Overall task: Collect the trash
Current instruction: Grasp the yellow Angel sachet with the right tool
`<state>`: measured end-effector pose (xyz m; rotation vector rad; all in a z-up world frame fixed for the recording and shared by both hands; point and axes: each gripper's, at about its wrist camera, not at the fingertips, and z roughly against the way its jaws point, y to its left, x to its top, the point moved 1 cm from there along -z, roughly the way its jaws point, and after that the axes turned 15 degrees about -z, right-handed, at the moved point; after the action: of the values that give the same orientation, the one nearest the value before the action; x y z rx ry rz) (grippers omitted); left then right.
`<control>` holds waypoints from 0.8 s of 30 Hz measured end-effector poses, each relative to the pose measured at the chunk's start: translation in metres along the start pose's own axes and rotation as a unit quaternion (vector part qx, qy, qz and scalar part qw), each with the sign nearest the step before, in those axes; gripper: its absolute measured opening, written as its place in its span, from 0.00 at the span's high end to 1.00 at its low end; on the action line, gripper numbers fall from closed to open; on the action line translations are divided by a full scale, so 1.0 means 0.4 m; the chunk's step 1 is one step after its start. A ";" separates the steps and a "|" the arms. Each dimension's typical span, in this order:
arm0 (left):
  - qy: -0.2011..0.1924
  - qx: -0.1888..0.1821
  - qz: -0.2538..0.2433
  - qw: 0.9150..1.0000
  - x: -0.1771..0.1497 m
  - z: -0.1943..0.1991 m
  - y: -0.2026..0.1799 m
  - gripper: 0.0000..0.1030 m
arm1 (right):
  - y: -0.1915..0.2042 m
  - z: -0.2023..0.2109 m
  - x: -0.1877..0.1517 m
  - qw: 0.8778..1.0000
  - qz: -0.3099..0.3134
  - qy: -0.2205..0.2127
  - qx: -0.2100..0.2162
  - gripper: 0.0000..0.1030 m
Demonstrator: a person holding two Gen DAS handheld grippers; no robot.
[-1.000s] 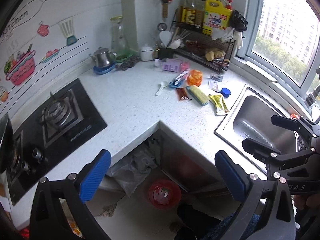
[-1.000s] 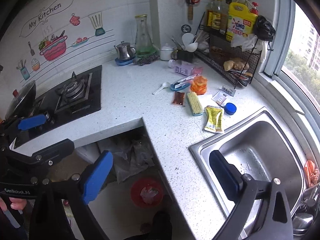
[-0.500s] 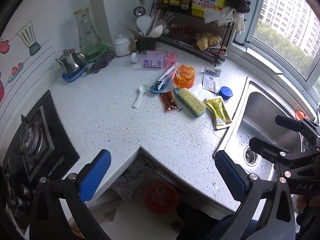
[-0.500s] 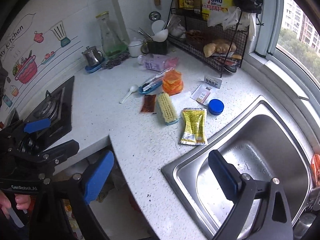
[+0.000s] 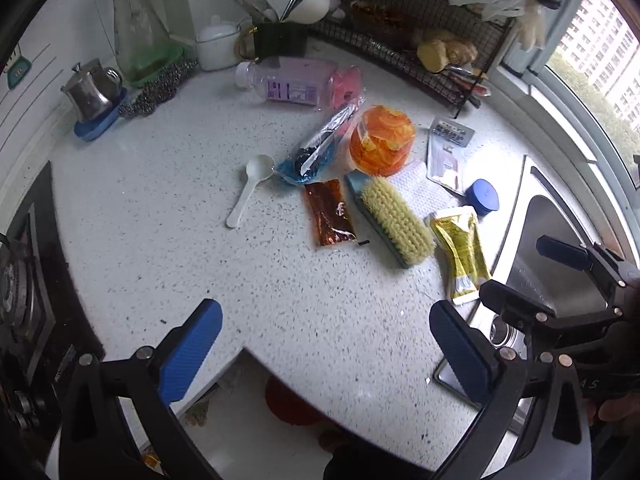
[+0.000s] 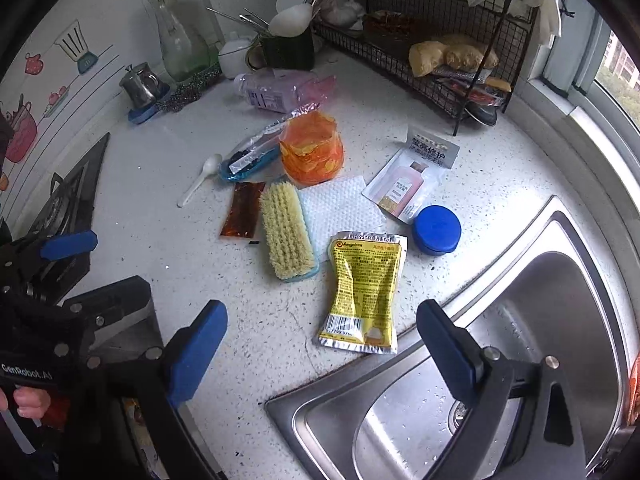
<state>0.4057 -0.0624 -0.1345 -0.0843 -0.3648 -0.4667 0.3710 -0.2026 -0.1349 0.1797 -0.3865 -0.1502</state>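
The yellow sachet (image 6: 365,292) lies just ahead of the empty, wide-spread right gripper (image 6: 320,344), seemingly lined up for pickup, while the left gripper (image 5: 324,344) hovers equally spread.

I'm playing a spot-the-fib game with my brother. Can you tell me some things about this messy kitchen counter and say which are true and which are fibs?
1. The yellow sachet lies flat beside the sink. True.
2. The scrubbing brush is in the sink. False: it lies on the counter, bristles up.
3. The right gripper is squeezing the yellow sachet. False: its fingers are apart and hold nothing.
4. A white plastic spoon lies on the counter. True.
5. The blue round lid sits on top of the brush. False: it rests on the counter near the pink-bottle sachet.
6. The left gripper holds nothing. True.
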 end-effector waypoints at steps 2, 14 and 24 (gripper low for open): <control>0.005 -0.003 0.005 1.000 0.015 -0.024 0.007 0.00 | -0.010 -0.029 0.017 1.000 0.001 0.009 -0.004 0.07; 0.038 -0.024 0.015 0.999 0.036 -0.142 0.010 0.00 | -0.051 -0.185 0.036 0.997 0.013 0.067 -0.030 0.08; 0.051 -0.024 0.014 0.998 0.021 -0.155 -0.002 0.00 | -0.049 -0.201 0.039 0.997 0.034 0.052 -0.053 0.50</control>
<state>0.4324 -0.0768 -0.1892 -0.1119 -0.2528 -0.4496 0.4140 -0.2129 -0.2064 0.0688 -0.2792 -0.0936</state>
